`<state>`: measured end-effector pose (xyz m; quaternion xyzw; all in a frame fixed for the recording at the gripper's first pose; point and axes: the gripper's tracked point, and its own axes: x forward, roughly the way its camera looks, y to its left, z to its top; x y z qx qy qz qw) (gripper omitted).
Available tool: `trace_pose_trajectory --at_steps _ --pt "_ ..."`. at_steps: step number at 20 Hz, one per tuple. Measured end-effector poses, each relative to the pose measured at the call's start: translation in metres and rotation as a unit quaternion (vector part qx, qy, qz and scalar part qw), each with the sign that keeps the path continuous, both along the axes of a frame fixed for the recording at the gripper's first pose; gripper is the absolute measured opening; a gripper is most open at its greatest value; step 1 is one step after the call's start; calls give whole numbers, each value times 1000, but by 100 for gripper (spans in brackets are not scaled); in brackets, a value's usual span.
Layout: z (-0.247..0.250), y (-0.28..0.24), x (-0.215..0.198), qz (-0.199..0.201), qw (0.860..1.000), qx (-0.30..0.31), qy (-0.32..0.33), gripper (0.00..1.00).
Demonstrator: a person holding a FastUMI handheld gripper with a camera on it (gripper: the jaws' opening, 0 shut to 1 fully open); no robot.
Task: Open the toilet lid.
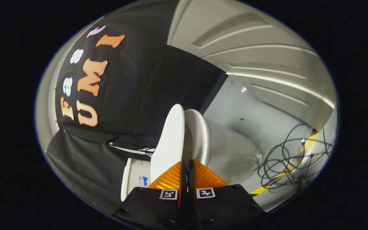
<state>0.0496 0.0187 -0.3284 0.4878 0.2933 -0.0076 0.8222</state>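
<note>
The claw (187, 172) has its two orange fingers (170, 179) pressed together, with nothing seen between them. Just ahead of the fingertips is the white toilet lid (170, 140). It is lifted away from the seat (200, 135) beside it, and a gap shows between the two. The camera is tilted, so it is hard to tell how far up the lid stands. It looks like the lid is mostly open, so the job seems almost done. Beyond the toilet, black cables (286, 159) lie on the grey floor (254, 118).
</note>
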Motion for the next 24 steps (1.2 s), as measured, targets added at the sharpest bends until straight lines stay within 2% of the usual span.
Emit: trace_pose_trajectory --at_steps 2,4,16,18,24 --pt "26 1 16 1 997 -65 -43 8" --pt "42 7 21 2 993 -101 -68 8" --pt "74 13 34 -14 978 -181 -98 8" --pt "81 17 34 -6 973 -206 -102 8" --pt "146 46 43 11 950 -272 -153 8"
